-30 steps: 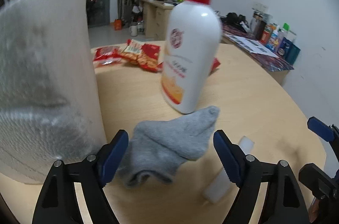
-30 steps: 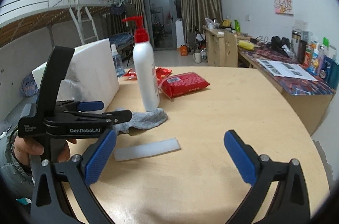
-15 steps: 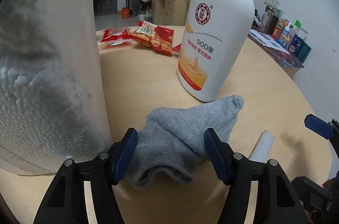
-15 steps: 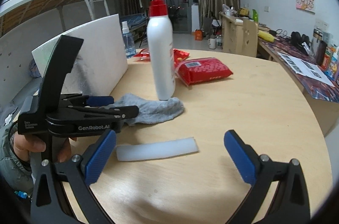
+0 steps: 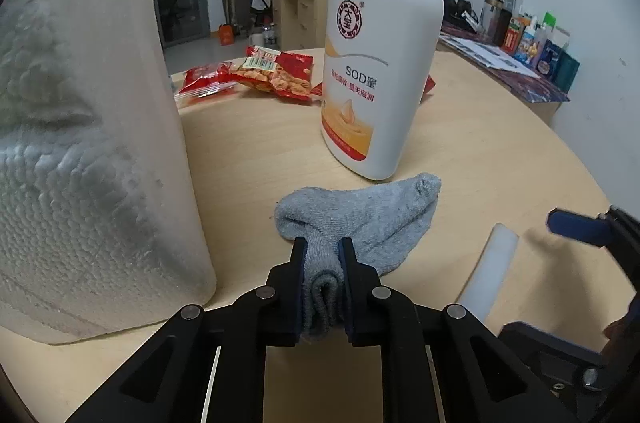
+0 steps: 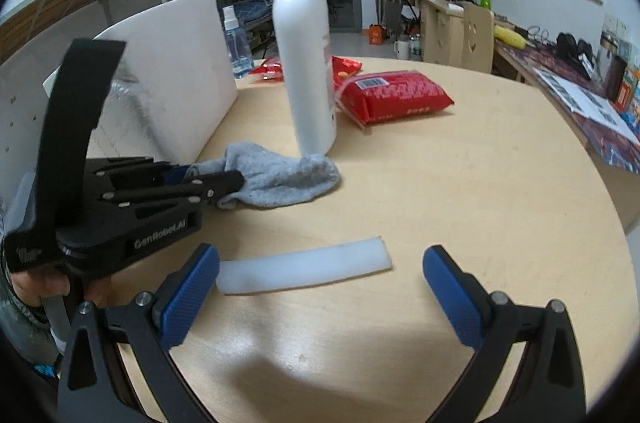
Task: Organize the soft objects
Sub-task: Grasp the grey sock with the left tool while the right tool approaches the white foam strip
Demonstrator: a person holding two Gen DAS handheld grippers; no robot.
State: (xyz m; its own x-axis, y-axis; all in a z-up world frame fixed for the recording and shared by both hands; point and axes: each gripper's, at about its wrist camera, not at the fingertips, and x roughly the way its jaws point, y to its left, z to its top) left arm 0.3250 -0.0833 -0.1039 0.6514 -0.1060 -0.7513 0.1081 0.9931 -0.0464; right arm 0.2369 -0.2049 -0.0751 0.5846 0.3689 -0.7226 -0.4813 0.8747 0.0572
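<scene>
Sock (image 5: 362, 219), grey and soft, lay crumpled on the round wooden table (image 5: 500, 159), pinched at its near folded end by the left tool (image 5: 322, 255). Had just been closing, jaws now nearly together with the fabric bunched between the pads. Stretched away toward a white lotion bottle (image 5: 380, 63) with a red pump, toe end just in front of the bottle's base. Stood close on the left: a tall white foam block (image 5: 88, 143). Lay behind the bottle: red snack packets (image 5: 256, 75). Lay to the right of the sock, apart from it: a white foam strip (image 5: 490, 271). Showed at the far right edge: one blue pad of the other tool.

From the right wrist view, held wide open and empty: the right tool (image 6: 320, 283), blue pads hovering either side of the foam strip (image 6: 304, 269), touching nothing. Gripped further left by a person's hand (image 6: 44, 287): the left tool (image 6: 224, 183), clamped on the sock (image 6: 280, 175). Rose behind the sock: the lotion bottle (image 6: 306, 43), slightly blurred. Rested beyond it: a red packet (image 6: 394, 95).
</scene>
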